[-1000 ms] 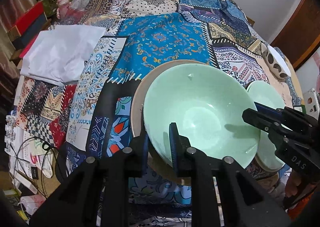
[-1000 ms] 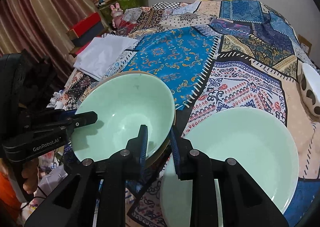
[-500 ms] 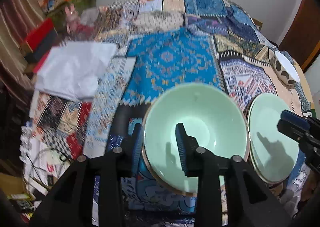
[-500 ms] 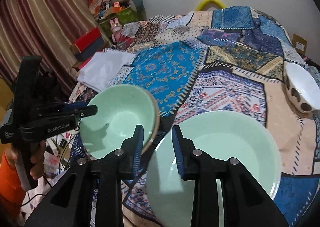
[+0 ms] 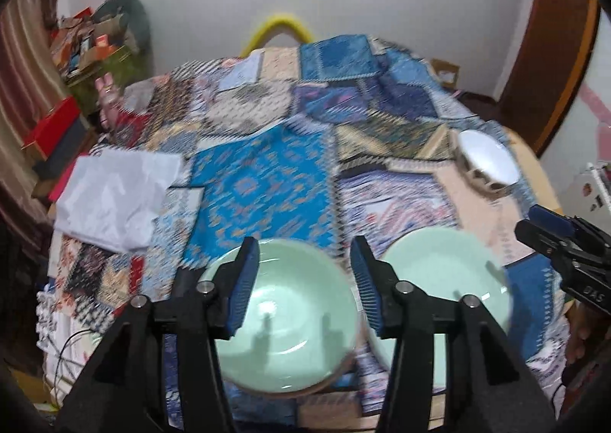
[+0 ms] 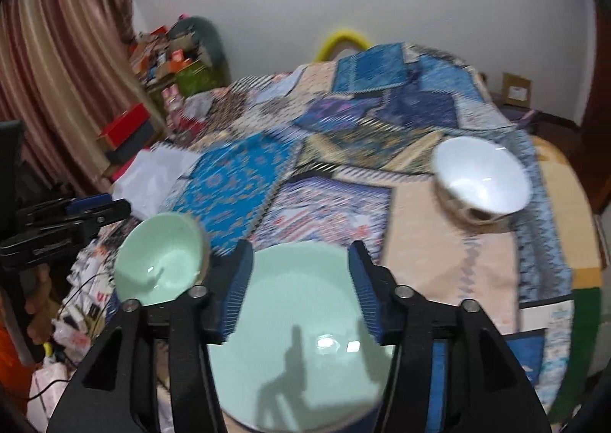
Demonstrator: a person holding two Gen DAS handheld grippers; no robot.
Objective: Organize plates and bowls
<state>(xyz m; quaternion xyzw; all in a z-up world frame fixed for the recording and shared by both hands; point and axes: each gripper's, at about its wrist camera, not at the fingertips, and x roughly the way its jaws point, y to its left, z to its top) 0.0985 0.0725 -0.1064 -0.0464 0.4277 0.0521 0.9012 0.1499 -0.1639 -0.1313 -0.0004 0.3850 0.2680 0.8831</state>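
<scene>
A deep pale green bowl [image 5: 286,326] rests on a tan plate on the patchwork-covered table [image 5: 259,196]. Right of it lies a wider pale green bowl [image 5: 439,280]. My left gripper [image 5: 305,280] hovers above the deep bowl, its jaws opening with nothing between the pads. My right gripper [image 6: 301,287] hangs over the wide green bowl [image 6: 305,337], jaws likewise opening and empty. In the right wrist view the deep bowl [image 6: 160,261] is at the left, with the left gripper [image 6: 76,219] beside it. A white bowl with a patterned outside [image 6: 481,180] stands at the far right.
A white folded sheet [image 5: 114,200] lies on the table's left side. Red boxes [image 5: 49,131] and piled clutter stand beyond the left edge, by a curtain. A yellow hoop [image 5: 278,28] rises behind the far edge. A person's hand [image 6: 38,307] holds the left gripper's handle.
Both grippers were nearly shut at the green bowls' rims. They have let go, widened their jaws, risen and drawn back, so more of the table and the white bowl shows.
</scene>
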